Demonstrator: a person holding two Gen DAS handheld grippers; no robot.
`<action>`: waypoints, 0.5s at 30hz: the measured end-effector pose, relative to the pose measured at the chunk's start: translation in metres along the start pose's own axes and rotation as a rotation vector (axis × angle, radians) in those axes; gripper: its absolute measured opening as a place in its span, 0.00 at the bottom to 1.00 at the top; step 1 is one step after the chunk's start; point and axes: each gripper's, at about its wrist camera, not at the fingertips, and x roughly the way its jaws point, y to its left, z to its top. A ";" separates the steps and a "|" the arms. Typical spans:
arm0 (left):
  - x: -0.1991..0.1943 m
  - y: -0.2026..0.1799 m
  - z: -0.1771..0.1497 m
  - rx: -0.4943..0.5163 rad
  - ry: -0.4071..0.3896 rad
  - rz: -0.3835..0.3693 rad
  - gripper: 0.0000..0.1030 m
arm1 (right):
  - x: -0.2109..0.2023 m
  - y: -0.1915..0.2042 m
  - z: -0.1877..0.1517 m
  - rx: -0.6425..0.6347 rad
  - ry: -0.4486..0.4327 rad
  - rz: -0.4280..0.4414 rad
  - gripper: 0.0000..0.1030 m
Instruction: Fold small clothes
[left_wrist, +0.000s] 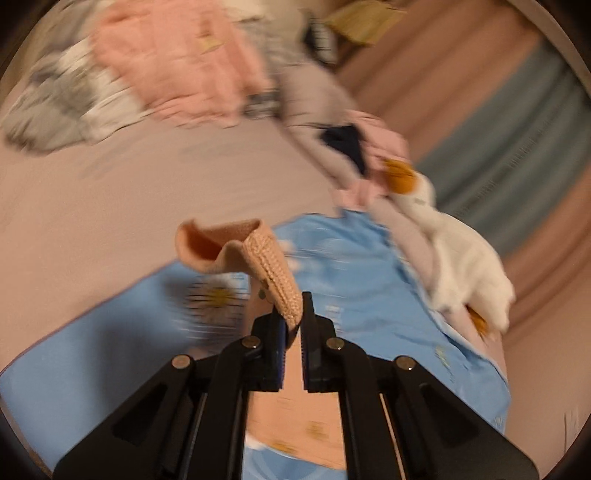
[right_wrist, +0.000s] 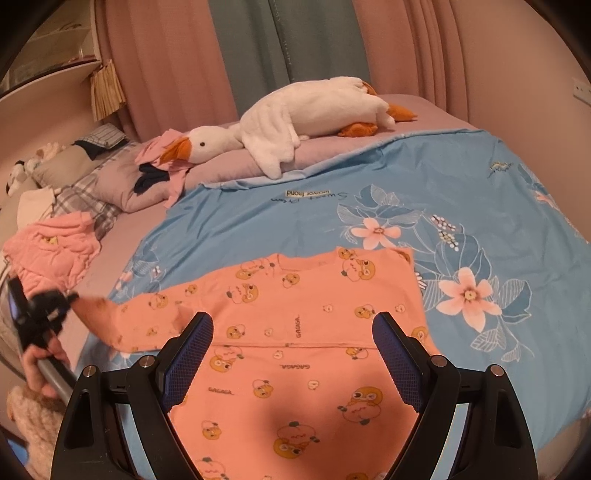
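The blue bedspread (right_wrist: 369, 184) is covered in the middle by the orange shirt (right_wrist: 295, 314), laid flat with its long sleeve stretched out to the left. The sleeve's cuff (left_wrist: 273, 277) is pinched tight in the left gripper (left_wrist: 293, 325) — so the fold is best led from that side. The right gripper (right_wrist: 291, 343) is spread wide over the shirt's body, holding nothing. Only the right view shows the whole shirt — the left shows just the cuff.

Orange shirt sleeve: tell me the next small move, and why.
Probably carry the sleeve cuff inward over the orange shirt body. The left tool is shut on the cuff and has it raised, while the body lies flat on the blue quilt and the right tool hovers open above it.
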 end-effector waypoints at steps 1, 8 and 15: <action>0.000 -0.010 -0.002 0.020 0.007 -0.028 0.05 | 0.000 -0.001 -0.001 0.003 0.003 -0.002 0.85; 0.005 -0.082 -0.033 0.178 0.141 -0.208 0.05 | 0.002 -0.014 -0.004 0.035 0.010 -0.014 0.85; 0.009 -0.136 -0.086 0.345 0.294 -0.338 0.05 | 0.006 -0.029 -0.008 0.073 0.029 -0.026 0.85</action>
